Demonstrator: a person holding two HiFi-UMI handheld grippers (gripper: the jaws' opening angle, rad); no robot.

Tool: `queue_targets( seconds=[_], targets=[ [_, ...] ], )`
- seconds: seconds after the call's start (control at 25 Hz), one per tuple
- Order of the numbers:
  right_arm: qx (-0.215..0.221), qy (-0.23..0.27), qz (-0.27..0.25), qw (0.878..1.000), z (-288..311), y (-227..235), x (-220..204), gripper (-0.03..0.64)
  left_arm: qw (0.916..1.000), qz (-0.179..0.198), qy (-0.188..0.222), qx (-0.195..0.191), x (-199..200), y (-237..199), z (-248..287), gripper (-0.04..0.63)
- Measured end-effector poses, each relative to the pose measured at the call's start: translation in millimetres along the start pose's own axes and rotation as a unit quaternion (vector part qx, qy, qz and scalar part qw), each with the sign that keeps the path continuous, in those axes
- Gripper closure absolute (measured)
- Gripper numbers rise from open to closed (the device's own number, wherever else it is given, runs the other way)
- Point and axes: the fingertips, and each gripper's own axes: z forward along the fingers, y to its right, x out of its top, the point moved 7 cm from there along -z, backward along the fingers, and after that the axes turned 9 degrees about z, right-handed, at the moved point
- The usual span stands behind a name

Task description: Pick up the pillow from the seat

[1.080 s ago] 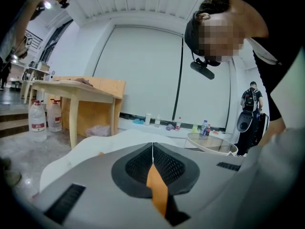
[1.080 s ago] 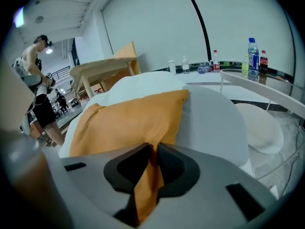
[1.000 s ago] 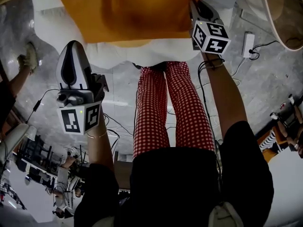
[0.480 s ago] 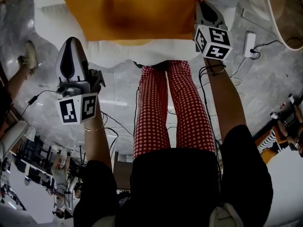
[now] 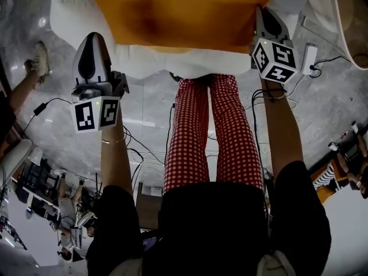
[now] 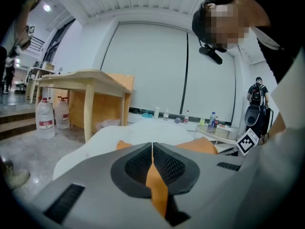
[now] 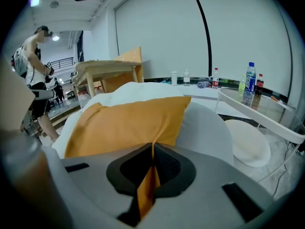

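Note:
An orange pillow lies on a white cushioned seat at the top of the head view. My right gripper is at the pillow's near right corner. In the right gripper view the jaws are shut on a pinch of the orange pillow, whose fabric creases toward them. My left gripper hovers off the pillow's left edge, by the seat's front. Its jaws are shut and hold none of the pillow. Beyond them the pillow shows on the seat.
The person's legs in red checked trousers stand against the seat front. Cables and a white power strip lie on the marble floor. A wooden table and water jugs stand left; a glass side table with bottles stands right.
My left gripper has moved up the head view, closer to the seat's front and the pillow's left edge. The right gripper stays at the pillow's right corner.

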Motion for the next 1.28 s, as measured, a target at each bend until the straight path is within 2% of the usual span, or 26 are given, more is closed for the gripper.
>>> queue_targets(
  seconds=[0.32, 0.56, 0.68, 0.76, 0.96, 1.28],
  targets=[
    [-0.002, -0.011, -0.012, 1.0, 1, -3, 5, 0.588, 0.9983, 0.032, -0.041, -0.028, -29, -21, 10, 0.584],
    [0.002, -0.014, -0.015, 1.0, 0, -3, 5, 0.588, 0.9986, 0.009, -0.04, -0.035, -43, -39, 22, 0.571],
    [0.001, -0.015, -0.018, 1.0, -1, -3, 6, 0.588, 0.998, 0.016, -0.043, -0.044, -47, -40, 27, 0.537],
    [0.001, -0.014, -0.014, 1.0, -2, -2, 7, 0.588, 0.9976, 0.008, -0.046, -0.051, -52, -41, 30, 0.517],
    [0.003, -0.011, -0.005, 1.0, -2, -3, 7, 0.588, 0.9942, -0.002, -0.086, -0.065, -68, -51, 41, 0.423],
    [-0.004, -0.011, -0.011, 1.0, -6, -4, 11, 0.588, 0.9923, -0.009, -0.099, -0.073, -84, -56, 53, 0.377]
  ],
)
